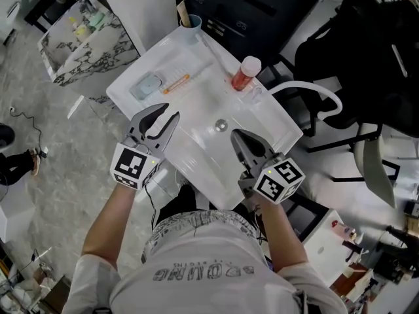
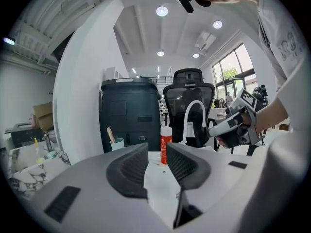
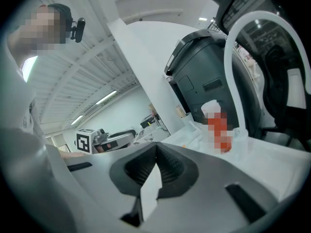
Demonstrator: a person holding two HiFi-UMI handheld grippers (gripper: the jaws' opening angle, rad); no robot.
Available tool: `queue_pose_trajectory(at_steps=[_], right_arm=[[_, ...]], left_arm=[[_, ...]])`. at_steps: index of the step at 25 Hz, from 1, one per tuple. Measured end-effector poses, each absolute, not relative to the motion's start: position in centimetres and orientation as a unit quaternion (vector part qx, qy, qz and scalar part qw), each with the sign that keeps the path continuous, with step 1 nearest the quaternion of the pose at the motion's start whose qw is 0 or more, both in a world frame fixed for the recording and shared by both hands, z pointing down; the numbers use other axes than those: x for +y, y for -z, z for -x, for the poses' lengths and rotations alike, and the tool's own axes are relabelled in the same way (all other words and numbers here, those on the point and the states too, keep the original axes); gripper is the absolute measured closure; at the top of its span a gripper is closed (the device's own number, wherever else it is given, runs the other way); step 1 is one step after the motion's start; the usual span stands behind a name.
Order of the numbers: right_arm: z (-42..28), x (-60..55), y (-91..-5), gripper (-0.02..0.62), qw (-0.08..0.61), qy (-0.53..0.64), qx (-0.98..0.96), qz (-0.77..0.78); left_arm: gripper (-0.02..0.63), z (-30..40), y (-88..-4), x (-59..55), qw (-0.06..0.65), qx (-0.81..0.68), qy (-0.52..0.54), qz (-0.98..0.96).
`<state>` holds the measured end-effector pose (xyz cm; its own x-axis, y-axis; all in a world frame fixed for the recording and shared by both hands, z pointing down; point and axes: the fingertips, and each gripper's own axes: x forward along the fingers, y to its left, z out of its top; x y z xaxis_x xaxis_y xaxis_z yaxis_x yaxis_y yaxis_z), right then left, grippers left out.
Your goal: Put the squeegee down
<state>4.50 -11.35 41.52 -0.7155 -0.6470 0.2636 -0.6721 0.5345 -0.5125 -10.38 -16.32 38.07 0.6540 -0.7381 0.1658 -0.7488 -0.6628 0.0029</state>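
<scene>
A pale blue flat tool (image 1: pixel 148 86), possibly the squeegee, lies on the white sink counter (image 1: pixel 131 84) at the far left, beside a thin orange-handled item (image 1: pixel 177 82). My left gripper (image 1: pixel 169 112) hovers over the counter's near left edge, a short way in front of the blue tool. Its jaws stand apart with nothing between them (image 2: pixel 157 152). My right gripper (image 1: pixel 234 135) hangs over the basin near the drain (image 1: pixel 221 125). Its fingertips meet, empty (image 3: pixel 156 147). Each gripper shows in the other's view: the right gripper (image 2: pixel 233 125) and the left gripper (image 3: pixel 112 139).
A red bottle with a white cap (image 1: pixel 247 72) stands at the basin's back edge beside a white arched faucet (image 1: pixel 308 89). A cup holding a stick (image 1: pixel 191 23) sits at the far corner. Behind are a dark bin (image 1: pixel 249 12) and a black chair (image 1: pixel 366 57); a marble shelf (image 1: pixel 78 41) stands left.
</scene>
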Motion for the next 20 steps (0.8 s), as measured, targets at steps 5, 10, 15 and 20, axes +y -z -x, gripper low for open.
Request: queue_pose_trajectory(at_steps=[5, 10, 15, 20], right_arm=[[-4.1, -11.3, -41.0, 0.589, 0.015, -0.296, -0.877, -0.377], [-4.1, -11.4, -40.5, 0.588, 0.014, -0.288, -0.879, -0.381], [-4.4, -10.9, -39.9, 0.588, 0.011, -0.282, -0.879, -0.385], [-4.9, -10.0, -39.6, 0.588, 0.011, -0.278, -0.879, -0.388]], left_arm=[[0.492, 10.7, -36.7, -14.8, 0.039, -0.412, -0.059, -0.908], [0.509, 11.1, -36.2, -13.7, 0.039, -0.41, -0.055, -0.91], [0.525, 10.8, -35.1, -12.6, 0.037, -0.408, -0.047, -0.911], [0.532, 10.3, -34.4, -11.3, 0.036, -0.409, -0.034, -0.911]])
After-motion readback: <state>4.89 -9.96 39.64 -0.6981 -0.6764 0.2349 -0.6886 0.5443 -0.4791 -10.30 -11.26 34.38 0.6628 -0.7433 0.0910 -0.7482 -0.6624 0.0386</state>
